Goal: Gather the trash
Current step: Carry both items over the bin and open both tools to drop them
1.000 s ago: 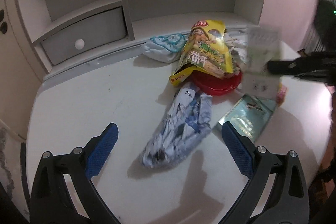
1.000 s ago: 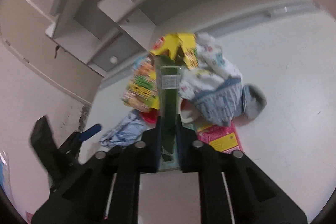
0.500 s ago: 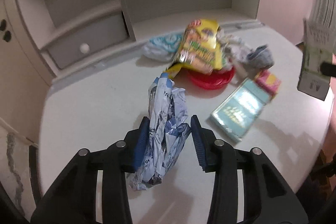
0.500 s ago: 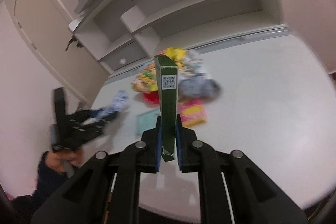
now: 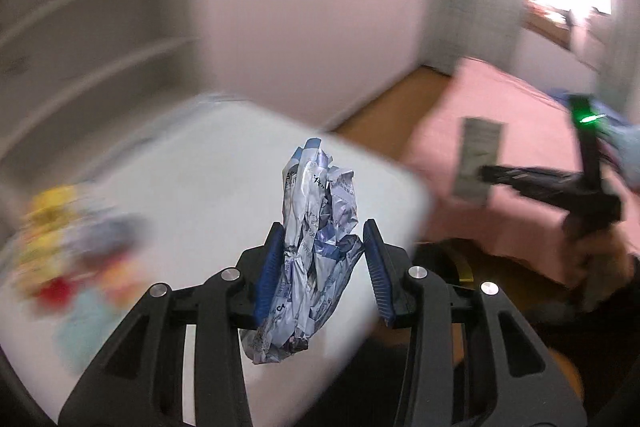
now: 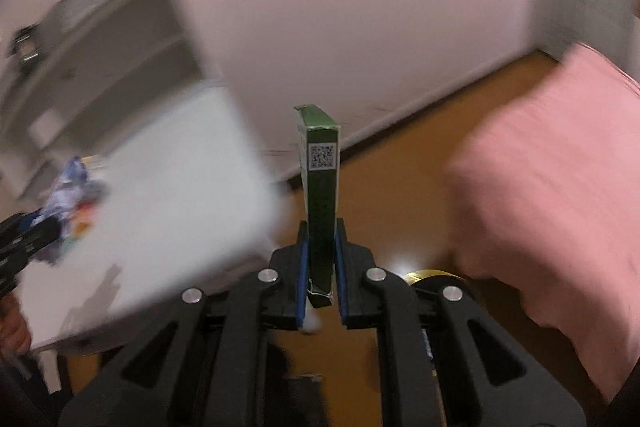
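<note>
The left gripper (image 5: 320, 267) pinches a crumpled blue-white wrapper (image 5: 316, 247) above the surface's (image 5: 200, 163) corner; the right gripper (image 6: 320, 267) clamps a green carton (image 6: 320, 187) over the floor (image 6: 400, 163), likely heading for disposal.

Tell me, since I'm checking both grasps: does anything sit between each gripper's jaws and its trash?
Nothing visible does. The left gripper presses directly on the crumpled wrapper, and the right gripper clamps the green box directly.

crinkled glossy wrapper (image 5: 316, 247), seemingly matt cardboard box (image 6: 320, 187)
</note>
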Demonstrator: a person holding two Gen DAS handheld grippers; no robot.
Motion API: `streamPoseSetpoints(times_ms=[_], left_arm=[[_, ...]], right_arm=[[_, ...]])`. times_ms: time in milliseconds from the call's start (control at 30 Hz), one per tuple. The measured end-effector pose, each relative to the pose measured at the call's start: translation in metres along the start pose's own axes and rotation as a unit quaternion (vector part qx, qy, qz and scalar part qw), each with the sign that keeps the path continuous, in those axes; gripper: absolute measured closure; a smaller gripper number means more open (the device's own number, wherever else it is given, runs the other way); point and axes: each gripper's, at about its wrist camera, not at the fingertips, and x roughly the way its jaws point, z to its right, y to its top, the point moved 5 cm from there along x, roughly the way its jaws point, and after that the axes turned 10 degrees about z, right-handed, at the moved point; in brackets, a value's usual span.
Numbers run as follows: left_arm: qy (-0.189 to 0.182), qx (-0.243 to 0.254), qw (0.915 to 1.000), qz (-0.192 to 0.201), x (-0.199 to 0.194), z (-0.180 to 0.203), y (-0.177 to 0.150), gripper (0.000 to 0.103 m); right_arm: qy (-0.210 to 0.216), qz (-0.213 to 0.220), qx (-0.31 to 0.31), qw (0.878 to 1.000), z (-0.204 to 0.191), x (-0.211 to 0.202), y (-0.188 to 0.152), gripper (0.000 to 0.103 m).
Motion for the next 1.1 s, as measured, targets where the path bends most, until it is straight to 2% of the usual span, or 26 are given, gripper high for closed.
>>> streamPoseSetpoints(times_ms=[67, 167, 233, 300, 367, 500, 633, 733, 867, 1100], left_arm=[[-0.057, 0.009, 0.9983, -0.011, 0.037, 0.052, -0.001, 0.063], [-0.117, 0.021, 0.9922, -0.035, 0.09, 0.114, -0.017, 0.063], [-0.142, 0.024, 0.9876, -0.063, 0.132, 0.147, -0.038, 0.063], [-0.151, 0.016, 0.9846, -0.087, 0.164, 0.164, -0.056, 0.063], [-0.161, -0.001, 0.9793, -0.122, 0.203, 0.18, -0.083, 0.063], [-0.148, -0.016, 0.975, -0.165, 0.261, 0.197, -0.126, 0.063], [-0.146, -0.049, 0.9681, -0.198, 0.297, 0.189, -0.16, 0.063], [-0.145, -0.06, 0.9653, -0.209, 0.318, 0.187, -0.17, 0.063], [-0.144, -0.087, 0.9596, -0.225, 0.325, 0.174, -0.181, 0.062], [-0.15, -0.083, 0.9603, -0.22, 0.318, 0.173, -0.187, 0.061]], right_arm=[[-0.034, -0.018, 0.03, 0.999, 0.044, 0.006, -0.016, 0.091], [-0.077, -0.05, 0.064, 0.994, 0.096, 0.018, -0.041, 0.091], [-0.1, -0.079, 0.088, 0.988, 0.13, 0.029, -0.061, 0.091], [-0.119, -0.111, 0.113, 0.98, 0.16, 0.041, -0.082, 0.091], [-0.126, -0.134, 0.124, 0.975, 0.173, 0.051, -0.097, 0.091], [-0.123, -0.193, 0.144, 0.963, 0.19, 0.077, -0.13, 0.091], [-0.117, -0.227, 0.143, 0.956, 0.185, 0.097, -0.143, 0.091], [-0.114, -0.238, 0.138, 0.955, 0.179, 0.106, -0.143, 0.091], [-0.113, -0.246, 0.139, 0.953, 0.181, 0.114, -0.148, 0.091], [-0.11, -0.238, 0.141, 0.955, 0.184, 0.113, -0.146, 0.091]])
